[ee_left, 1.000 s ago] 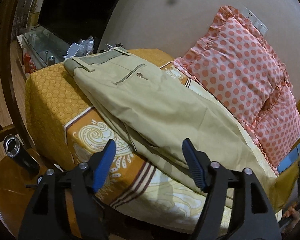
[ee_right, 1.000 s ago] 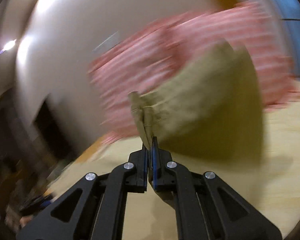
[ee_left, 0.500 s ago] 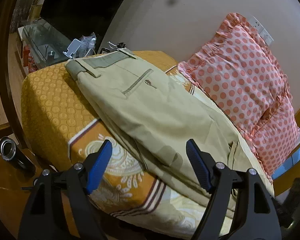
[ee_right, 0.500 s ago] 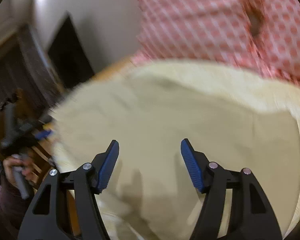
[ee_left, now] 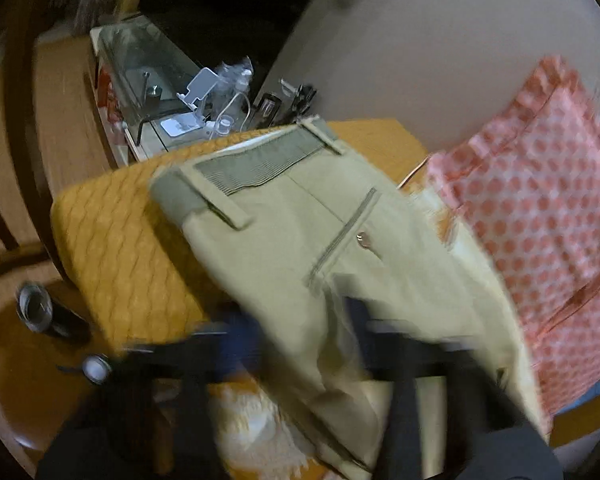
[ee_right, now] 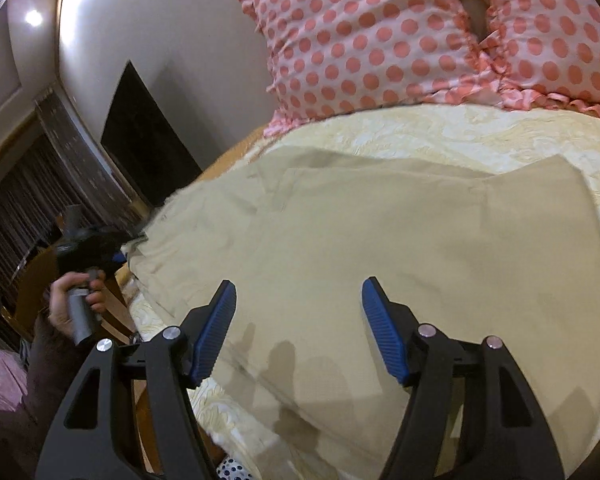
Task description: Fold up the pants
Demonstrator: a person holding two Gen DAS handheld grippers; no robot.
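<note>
The khaki pants (ee_left: 320, 248) lie on the bed with the waistband and back pocket toward the far left; in the right wrist view the pants (ee_right: 380, 248) lie folded over, legs doubled on the seat. My left gripper (ee_left: 296, 340) is blurred and low over the pants' near edge; its jaws look apart around the cloth. It also shows in the right wrist view (ee_right: 118, 254) at the pants' left edge. My right gripper (ee_right: 296, 320) is open and empty just above the folded pants.
Two pink polka-dot pillows (ee_right: 420, 40) lean on the wall behind the pants. The bed has a yellow patterned cover (ee_left: 120, 248). A glass side table with clutter (ee_left: 204, 108) stands beyond the bed. A dark metal cylinder (ee_left: 40, 308) lies on a wooden seat at left.
My right gripper let go of the pant legs after carrying them over, and now hovers open. My left gripper moved forward to the pants' edge, blurring the view.
</note>
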